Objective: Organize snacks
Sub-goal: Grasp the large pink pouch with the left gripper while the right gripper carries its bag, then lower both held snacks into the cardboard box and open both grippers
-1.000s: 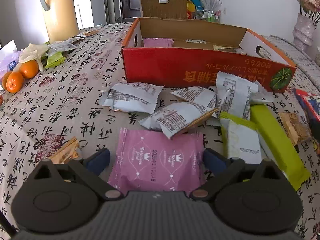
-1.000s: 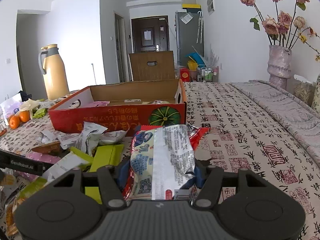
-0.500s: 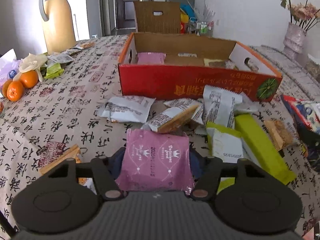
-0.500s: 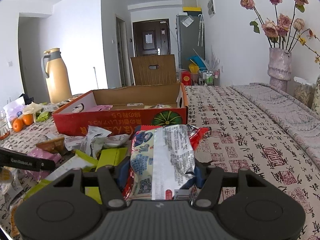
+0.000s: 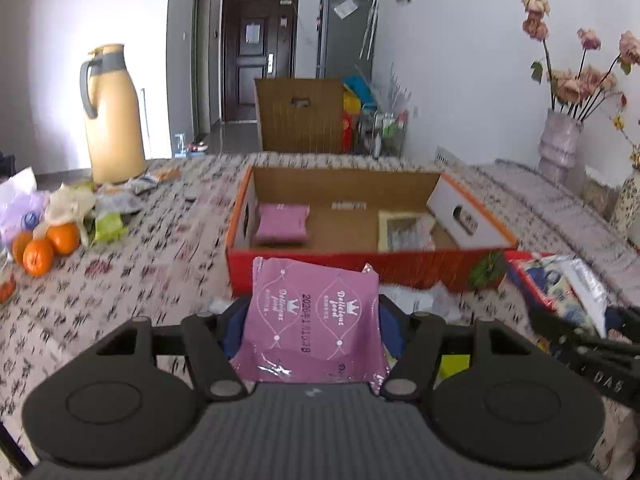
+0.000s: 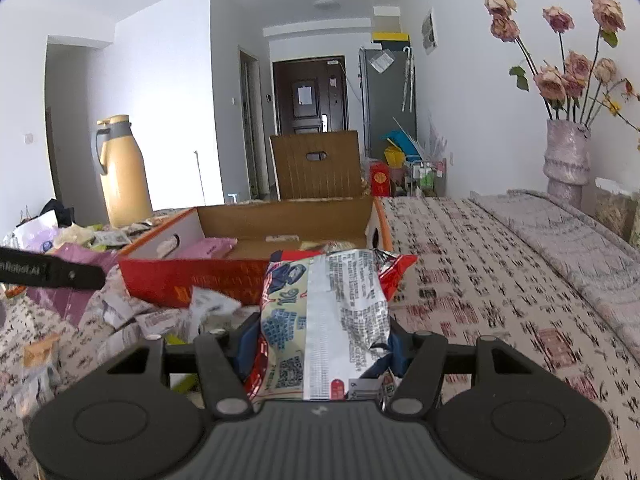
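Pink snack packet [image 5: 316,320] clamped in my left tongs [image 5: 312,320], lifted off the counter [image 5: 120,280], just in front of the red box [image 5: 360,264]. My right tongs [image 6: 320,340] are clamped on a red-and-blue snack bag [image 6: 324,312]. A second pink packet [image 5: 282,222] lies inside the box.

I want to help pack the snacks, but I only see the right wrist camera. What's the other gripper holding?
Observer: The left gripper is shut on a flat pink foil packet; its jaws have just been closing on it.
Child: Where's the packet?
Observer: Held up before the red cardboard box's front wall.
Child: Any fruit?
Observer: Three oranges lie on the patterned tablecloth, left of the box.
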`<state>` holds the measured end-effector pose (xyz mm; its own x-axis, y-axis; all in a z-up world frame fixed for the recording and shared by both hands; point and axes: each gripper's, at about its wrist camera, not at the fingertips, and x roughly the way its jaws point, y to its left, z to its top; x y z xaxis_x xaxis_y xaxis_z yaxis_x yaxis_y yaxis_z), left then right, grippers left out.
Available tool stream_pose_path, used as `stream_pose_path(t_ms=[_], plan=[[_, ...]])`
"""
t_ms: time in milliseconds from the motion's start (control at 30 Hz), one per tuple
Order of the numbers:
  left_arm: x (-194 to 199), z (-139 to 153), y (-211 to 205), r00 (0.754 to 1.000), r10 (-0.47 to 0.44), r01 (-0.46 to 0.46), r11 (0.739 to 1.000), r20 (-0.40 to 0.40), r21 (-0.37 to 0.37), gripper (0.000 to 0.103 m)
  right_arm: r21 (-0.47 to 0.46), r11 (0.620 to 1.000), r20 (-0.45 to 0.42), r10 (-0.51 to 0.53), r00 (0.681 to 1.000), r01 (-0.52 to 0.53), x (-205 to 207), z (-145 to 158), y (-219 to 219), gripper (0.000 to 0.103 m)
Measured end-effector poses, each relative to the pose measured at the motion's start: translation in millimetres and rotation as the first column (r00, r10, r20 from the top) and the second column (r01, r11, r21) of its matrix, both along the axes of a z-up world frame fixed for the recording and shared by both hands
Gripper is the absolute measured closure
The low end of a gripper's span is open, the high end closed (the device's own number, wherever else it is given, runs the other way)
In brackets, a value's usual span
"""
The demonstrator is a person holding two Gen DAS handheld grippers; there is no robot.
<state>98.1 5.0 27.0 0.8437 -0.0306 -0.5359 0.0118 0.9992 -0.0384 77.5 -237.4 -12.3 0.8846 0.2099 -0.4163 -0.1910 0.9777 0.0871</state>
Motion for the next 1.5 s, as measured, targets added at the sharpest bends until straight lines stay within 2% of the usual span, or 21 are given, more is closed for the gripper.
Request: stream_pose_path(t_ms=[267,633,967,1167,1367,1500], plan=[[38,17,-10,0.999,0.001,-0.002,1.000,0.044,0.005,0.038,0.014,1.000,0.044,0.006,0.999,-0.006,34,19,9,0.043],[101,26,-12,0.997,0.028,-0.028,1.000,0.067,0.002,0.038,-0.006,1.000,0.083,0.016,0.996,-0.016,107,41,25,0.043],[154,7,-3,0.997,0.064,-0.064,0.998,0.034,-0.012,0.038,-0.010,1.000,0.027,0.025,0.999,-0.025,174,26,40,0.043],[162,-8,0,0.998,0.064,-0.064,0.998,0.009,-0.016,0.038,-0.004,0.999,-0.023,0.032,0.999,-0.032,186,9,41,0.043],[161,-12,1,0.998,0.055,-0.055,0.998,0.003,-0.020,0.035,-0.009,0.999,-0.037,0.040,0.999,-0.041,184,5,43,0.042],[159,-10,3,0.997,0.068,-0.067,0.998,0.025,-0.018,0.026,0.003,0.999,-0.034,0.035,0.999,-0.035,182,6,39,0.033]])
